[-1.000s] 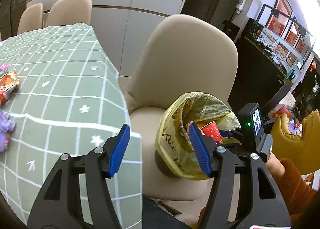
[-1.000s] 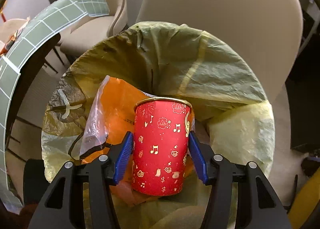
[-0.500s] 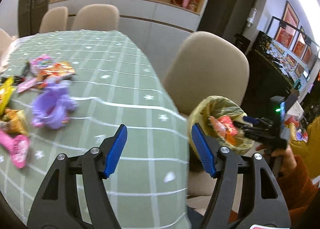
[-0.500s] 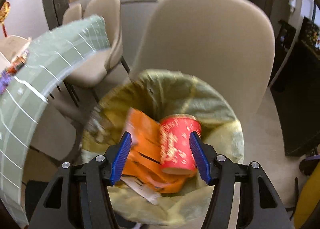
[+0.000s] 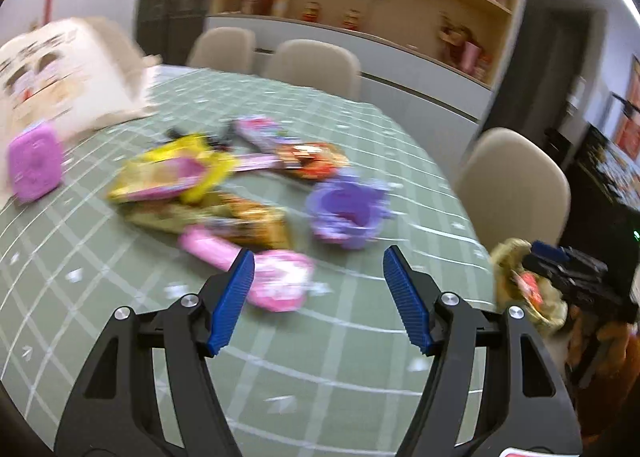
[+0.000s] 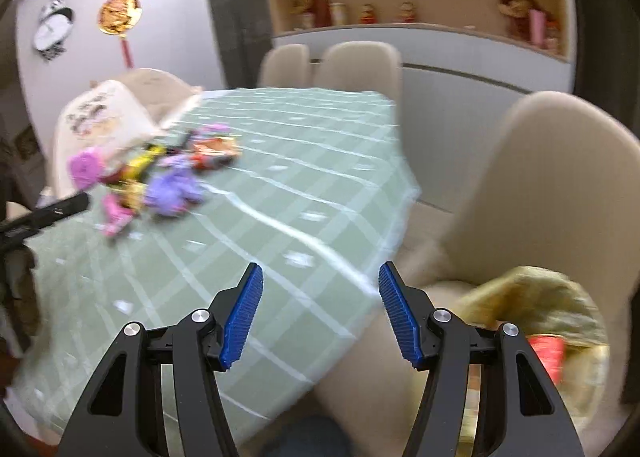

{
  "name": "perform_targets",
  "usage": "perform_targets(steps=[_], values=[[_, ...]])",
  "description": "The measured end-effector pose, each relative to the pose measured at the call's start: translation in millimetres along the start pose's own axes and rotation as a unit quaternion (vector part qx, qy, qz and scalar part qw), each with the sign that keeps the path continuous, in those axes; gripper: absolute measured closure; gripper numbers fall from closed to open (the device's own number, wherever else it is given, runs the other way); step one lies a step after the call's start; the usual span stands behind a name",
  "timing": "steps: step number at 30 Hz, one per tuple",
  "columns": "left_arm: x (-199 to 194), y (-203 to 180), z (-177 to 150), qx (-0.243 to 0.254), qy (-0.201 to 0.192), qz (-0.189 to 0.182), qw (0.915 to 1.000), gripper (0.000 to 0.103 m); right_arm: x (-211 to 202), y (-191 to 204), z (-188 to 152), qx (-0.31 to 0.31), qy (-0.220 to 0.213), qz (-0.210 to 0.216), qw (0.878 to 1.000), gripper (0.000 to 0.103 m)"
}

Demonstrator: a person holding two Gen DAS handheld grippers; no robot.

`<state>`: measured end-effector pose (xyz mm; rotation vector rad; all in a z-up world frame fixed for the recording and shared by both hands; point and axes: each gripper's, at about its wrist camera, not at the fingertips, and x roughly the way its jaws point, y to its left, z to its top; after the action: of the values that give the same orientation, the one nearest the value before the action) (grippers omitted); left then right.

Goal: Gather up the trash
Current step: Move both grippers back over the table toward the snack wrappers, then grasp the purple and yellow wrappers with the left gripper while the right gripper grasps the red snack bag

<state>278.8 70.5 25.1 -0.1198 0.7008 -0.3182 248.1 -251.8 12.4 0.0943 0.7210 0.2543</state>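
Hovering: left claw (image 5: 318,299) agape over wrappers (image 5: 208,193), empty.

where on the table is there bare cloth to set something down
Bare cloth runs along the near edge of the table, under the left gripper, and across the far right side toward the chairs. The left-centre is crowded: pink wrapper, purple wrapper, yellow packet.

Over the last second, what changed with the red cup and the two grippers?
The right gripper let go of the red cup, which now lies in the yellow trash bag, and swung back toward the table. The left gripper turned from the bag toward the wrappers. It stayed open and empty.
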Motion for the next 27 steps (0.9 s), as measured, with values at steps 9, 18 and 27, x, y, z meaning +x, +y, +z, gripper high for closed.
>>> perform_targets(steps=[9, 18, 27], values=[[-4.7, 81.8, 3.4, -0.117, 0.014, 0.02, 0.9928, 0.04, 28.6, 71.5, 3.4, -0.049, -0.011, 0.015, 0.999, 0.046], [39.7, 139.1, 35.3, -0.281, 0.029, 0.017, 0.9593, 0.04, 38.4, 81.3, 0.9, -0.075, -0.033, -0.01, 0.997, 0.046], [88.3, 156.9, 60.5, -0.309, 0.042, 0.076, 0.9472, 0.04, 55.5, 63.4, -6.0, -0.069, -0.014, -0.024, 0.997, 0.046]])
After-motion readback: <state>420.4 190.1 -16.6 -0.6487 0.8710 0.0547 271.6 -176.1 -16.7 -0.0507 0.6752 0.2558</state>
